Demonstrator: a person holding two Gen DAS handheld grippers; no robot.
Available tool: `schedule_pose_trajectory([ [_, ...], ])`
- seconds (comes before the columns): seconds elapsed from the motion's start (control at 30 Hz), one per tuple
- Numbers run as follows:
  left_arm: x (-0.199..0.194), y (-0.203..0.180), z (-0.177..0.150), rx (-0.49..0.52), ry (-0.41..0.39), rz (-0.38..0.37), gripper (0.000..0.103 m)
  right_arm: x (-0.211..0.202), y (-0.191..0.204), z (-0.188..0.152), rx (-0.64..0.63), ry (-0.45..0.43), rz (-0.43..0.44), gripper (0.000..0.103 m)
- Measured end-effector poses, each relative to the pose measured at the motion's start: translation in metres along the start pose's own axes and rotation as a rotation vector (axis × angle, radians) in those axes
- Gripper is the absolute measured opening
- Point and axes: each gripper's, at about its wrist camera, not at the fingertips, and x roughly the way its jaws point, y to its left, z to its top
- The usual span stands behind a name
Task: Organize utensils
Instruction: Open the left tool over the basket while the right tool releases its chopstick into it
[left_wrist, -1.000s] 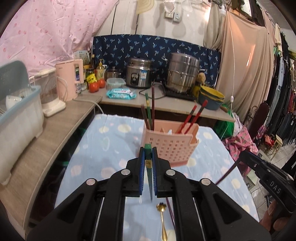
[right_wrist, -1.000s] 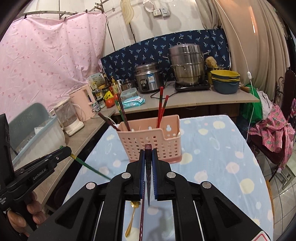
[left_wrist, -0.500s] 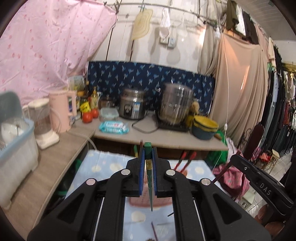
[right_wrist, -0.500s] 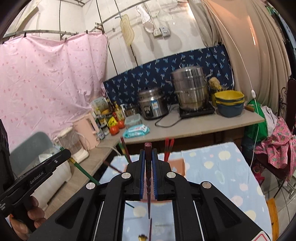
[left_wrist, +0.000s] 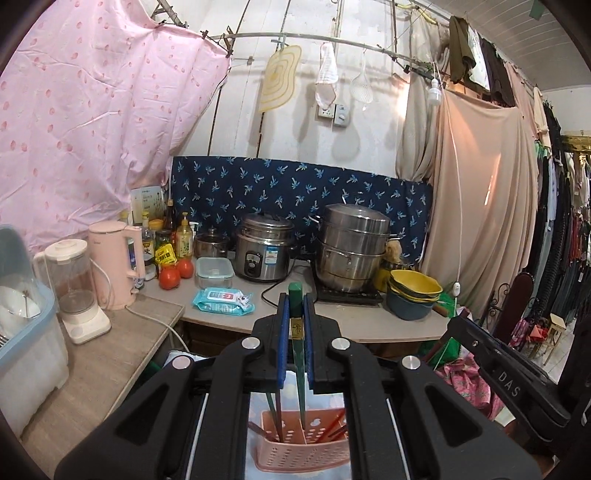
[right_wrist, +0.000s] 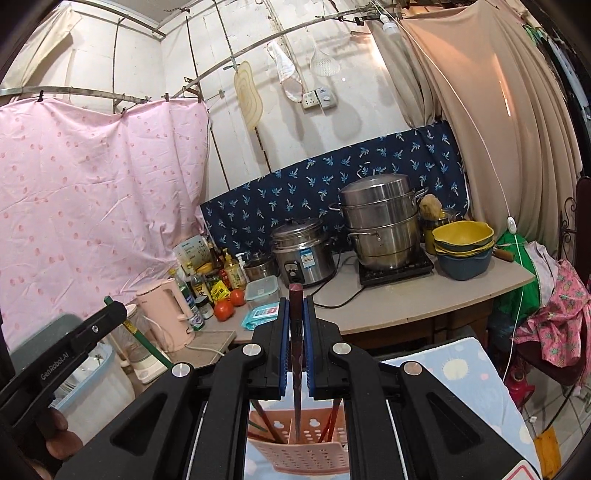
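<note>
My left gripper (left_wrist: 295, 314) is shut on a green chopstick (left_wrist: 297, 354), held nearly upright with its tip over the pink perforated utensil basket (left_wrist: 303, 456). My right gripper (right_wrist: 295, 317) is shut on a dark maroon chopstick (right_wrist: 296, 373), its tip reaching down into the same basket (right_wrist: 310, 456). The basket holds several red, brown and green chopsticks. The left gripper also shows at the left edge of the right wrist view (right_wrist: 110, 314), and the right gripper's body shows at the right of the left wrist view. The table under the basket is mostly hidden by the grippers.
Behind stands a counter (left_wrist: 354, 325) with a rice cooker (left_wrist: 264, 247), a steel steamer pot (left_wrist: 352, 247), stacked bowls (left_wrist: 413, 293), a wipes pack (left_wrist: 223, 297), tomatoes, bottles, a pink kettle (left_wrist: 116, 266) and a blender (left_wrist: 72, 288). A dish rack box (left_wrist: 22, 332) is on the left.
Both grippers have risen and tilted upward, each holding its chopstick. The basket has dropped to the bottom of both views, and the spoon on the table is out of sight.
</note>
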Motion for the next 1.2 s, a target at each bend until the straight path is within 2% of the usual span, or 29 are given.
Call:
schedule_pose_trajectory([
  [0.47, 0.05, 0.019, -0.044, -0.013, 0.135, 0.038, 0.007, 0.057, -0.018, -0.043, -0.003, 0.135, -0.05, 0.007],
  [0.73, 0.06, 0.022, -0.056, -0.02, 0.176, 0.045, 0.007, 0.068, -0.024, -0.057, 0.0, 0.178, -0.068, 0.007],
  [0.93, 0.06, 0.021, -0.058, -0.025, 0.176, 0.058, 0.008, 0.07, -0.023, -0.061, -0.005, 0.192, -0.07, 0.007],
  [1.07, 0.057, 0.02, -0.057, -0.014, 0.167, 0.085, 0.029, 0.067, -0.023, -0.063, -0.004, 0.187, -0.082, 0.016],
  [1.2, 0.054, 0.02, -0.057, -0.014, 0.168, 0.086, 0.03, 0.064, -0.024, -0.064, 0.003, 0.187, -0.084, 0.017],
])
